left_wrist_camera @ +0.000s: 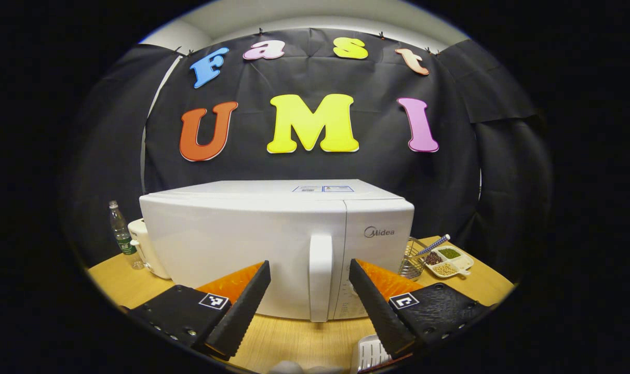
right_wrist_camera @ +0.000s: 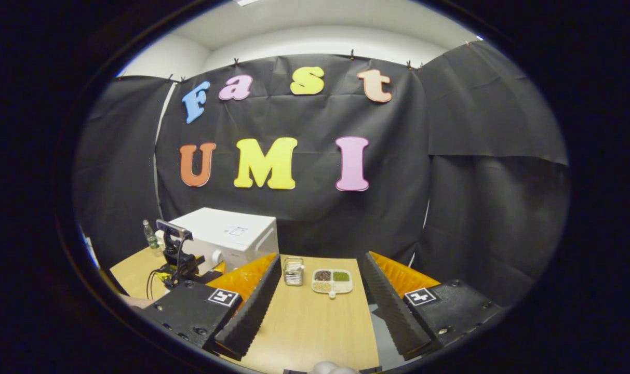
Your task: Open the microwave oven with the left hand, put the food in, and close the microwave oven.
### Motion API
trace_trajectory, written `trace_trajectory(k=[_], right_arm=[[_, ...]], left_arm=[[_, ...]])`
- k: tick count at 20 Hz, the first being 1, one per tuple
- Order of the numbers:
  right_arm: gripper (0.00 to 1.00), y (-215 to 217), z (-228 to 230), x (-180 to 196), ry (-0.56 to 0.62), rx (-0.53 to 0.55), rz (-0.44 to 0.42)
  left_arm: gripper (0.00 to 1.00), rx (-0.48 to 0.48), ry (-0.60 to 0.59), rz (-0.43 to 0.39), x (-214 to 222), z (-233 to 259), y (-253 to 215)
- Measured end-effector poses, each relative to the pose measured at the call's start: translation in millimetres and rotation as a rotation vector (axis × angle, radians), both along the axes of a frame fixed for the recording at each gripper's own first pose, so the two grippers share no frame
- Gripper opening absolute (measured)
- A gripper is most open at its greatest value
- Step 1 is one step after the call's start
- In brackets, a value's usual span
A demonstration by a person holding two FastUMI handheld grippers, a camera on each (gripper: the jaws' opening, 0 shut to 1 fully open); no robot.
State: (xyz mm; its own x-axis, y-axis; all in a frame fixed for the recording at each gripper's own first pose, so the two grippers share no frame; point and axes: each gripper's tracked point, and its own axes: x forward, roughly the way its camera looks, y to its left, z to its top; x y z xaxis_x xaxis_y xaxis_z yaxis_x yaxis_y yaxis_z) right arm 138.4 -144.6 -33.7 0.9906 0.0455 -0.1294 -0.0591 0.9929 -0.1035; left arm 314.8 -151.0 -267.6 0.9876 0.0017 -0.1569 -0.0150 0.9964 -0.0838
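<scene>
So the microwave point(left_wrist_camera: 276, 244) is sat dead centre in the left gripper view, door shut, its white vertical handle point(left_wrist_camera: 320, 275) lined up right between the two fingers of the left gripper point(left_wrist_camera: 309, 291). That gripper is spread wide with nothing held, and the handle isn't touched yet; it looks like it's been squared up like that so the handle can be pinched and the door pulled. The opening step is judged as not begun. The food, a small divided dish of beans point(left_wrist_camera: 448, 261), is parked at about 3 o'clock from the microwave on the wooden table point(left_wrist_camera: 294, 343), probably kept clear of the door's swing. A wire basket point(left_wrist_camera: 411, 258) is seen just beside it, a spoon-like stick poking out. At 9 o'clock a water bottle point(left_wrist_camera: 120, 234) and a white appliance point(left_wrist_camera: 141, 244) are tucked by the microwave's side. In the right gripper view the right gripper point(right_wrist_camera: 320, 306) is also wide open and empty, held back over the table with the dish point(right_wrist_camera: 332, 281) straight ahead at 12 o'clock, likely staged for the pick-up.
</scene>
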Motion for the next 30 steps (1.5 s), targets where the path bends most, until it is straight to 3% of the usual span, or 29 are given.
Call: trace_trajectory(k=[1, 2, 3, 4, 5, 6, 7, 8, 9, 10, 11, 12, 14, 15, 16, 17, 25, 26, 27, 28, 29, 30], right_arm=[[1.0, -1.5, -1.6, 4.1, 0.005, -0.002, 0.006], [0.92, -2.5, -4.2, 9.7, 0.011, -0.006, 0.01], [1.0, -2.8, -5.0, 14.8, 0.014, -0.008, 0.018], [1.0, -1.2, -6.3, 18.8, 0.018, -0.007, 0.031], [1.0, 0.0, -6.6, 21.9, 0.023, -0.007, 0.038], [1.0, -0.1, -8.3, 26.4, 0.025, -0.006, 0.045], [1.0, 1.0, -8.3, 29.4, 0.026, -0.002, 0.053], [1.0, 2.6, -9.3, 32.0, 0.03, 0.0, 0.06], [0.92, 4.0, -9.5, 34.0, 0.031, -0.002, 0.071], [1.0, 5.4, -9.5, 36.5, 0.034, -0.005, 0.078], [1.0, 4.5, -10.7, 38.0, 0.036, -0.008, 0.081], [1.0, 3.9, -11.4, 39.3, 0.04, -0.006, 0.084], [1.0, 3.5, -13.0, 41.0, 0.046, 0.002, 0.093], [0.92, 2.6, -13.2, 42.5, 0.047, 0.01, 0.094], [1.0, 2.3, -14.7, 43.7, 0.05, 0.021, 0.098], [1.0, 1.8, -14.9, 44.5, 0.053, 0.03, 0.097], [1.0, 5.7, -15.3, 48.1, 0.058, 0.024, 0.135], [0.92, 6.8, -15.3, 48.2, 0.062, 0.026, 0.143], [1.0, 9.1, -16.2, 47.8, 0.063, 0.03, 0.153], [1.0, 10.2, -15.4, 48.1, 0.065, 0.034, 0.155], [0.92, 13.1, -14.0, 47.4, 0.067, 0.043, 0.158], [0.92, 18.2, -12.8, 45.7, 0.062, 0.051, 0.153]], left_arm=[[0.96, -0.007, -0.004, -0.01, 1.8, -1.0, -2.0], [0.95, -0.01, -0.002, -0.014, 2.2, -1.8, -3.7], [0.94, -0.007, -0.002, -0.016, 4.4, -2.5, -4.1], [0.89, -0.009, -0.001, -0.033, 6.2, -3.9, -7.5], [0.71, -0.017, 0.008, -0.045, 7.4, -6.9, -10.6], [0.66, -0.032, 0.015, -0.069, 7.4, -10.8, -16.0], [0.46, -0.033, 0.022, -0.07, 8.9, -14.2, -17.3], [0.47, -0.021, 0.028, -0.056, 9.3, -16.1, -13.7], [0.42, -0.025, 0.032, -0.059, 7.0, -16.6, -10.8], [0.31, -0.03, 0.029, -0.062, 11.2, -18.0, -11.0], [0.31, -0.033, 0.033, -0.068, 13.4, -19.6, -14.2], [0.23, -0.019, 0.031, -0.069, 12.1, -19.7, -13.6], [0.29, -0.008, 0.033, -0.062, 15.0, -17.5, -11.5], [0.12, -0.02, 0.041, -0.059, 13.8, -18.5, -10.7], [0.12, -0.027, 0.047, -0.051, 13.4, -18.9, -10.7], [0.07, -0.016, 0.049, -0.049, 12.1, -18.4, -10.4], [0.07, -0.013, 0.073, -0.056, 10.5, -18.9, -10.3], [0.07, -0.01, 0.084, -0.055, 10.1, -19.7, -10.5], [0.07, -0.007, 0.086, -0.053, 9.6, -18.7, -9.2], [0.07, -0.012, 0.098, -0.052, 7.5, -19.5, -8.1], [0.07, -0.021, 0.111, -0.049, -1.5, -21.8, -7.7], [0.07, -0.017, 0.114, -0.063, -11.5, -23.6, -6.1]])
